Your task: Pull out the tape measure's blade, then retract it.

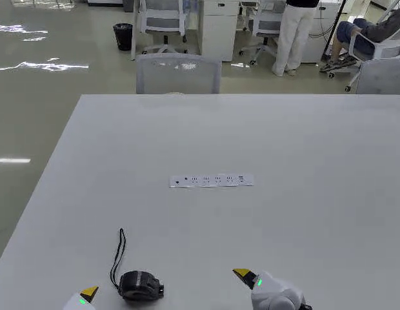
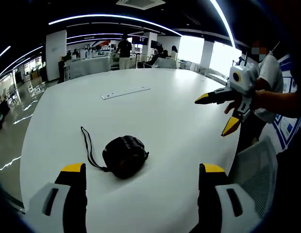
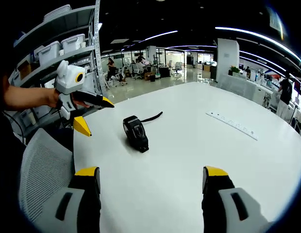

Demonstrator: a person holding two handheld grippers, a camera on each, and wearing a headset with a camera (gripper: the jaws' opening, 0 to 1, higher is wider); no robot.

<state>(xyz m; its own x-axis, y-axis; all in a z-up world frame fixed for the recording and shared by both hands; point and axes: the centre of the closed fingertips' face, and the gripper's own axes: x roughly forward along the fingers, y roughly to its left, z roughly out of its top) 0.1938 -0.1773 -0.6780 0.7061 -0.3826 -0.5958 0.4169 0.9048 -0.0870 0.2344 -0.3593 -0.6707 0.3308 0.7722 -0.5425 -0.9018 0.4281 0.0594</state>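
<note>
A black tape measure (image 1: 140, 285) lies on the white table (image 1: 284, 142) near its front edge, its blade inside and its black wrist cord (image 1: 117, 255) trailing away from me. My left gripper (image 1: 85, 297) sits just left of it, open. My right gripper (image 1: 253, 280) hovers open, well to the right of it. In the left gripper view the tape measure (image 2: 124, 154) lies just ahead of the open left gripper (image 2: 142, 169), and the right gripper (image 2: 218, 114) hangs beyond it. In the right gripper view the tape measure (image 3: 136, 132) lies farther ahead of the right gripper (image 3: 151, 171), next to the left gripper (image 3: 94, 115).
A white power strip (image 1: 211, 180) is set flat in the middle of the table. A grey mesh chair (image 1: 178, 74) stands at the far edge. People and office chairs are farther back on the right. Shelves with bins (image 3: 68, 48) stand behind the near side.
</note>
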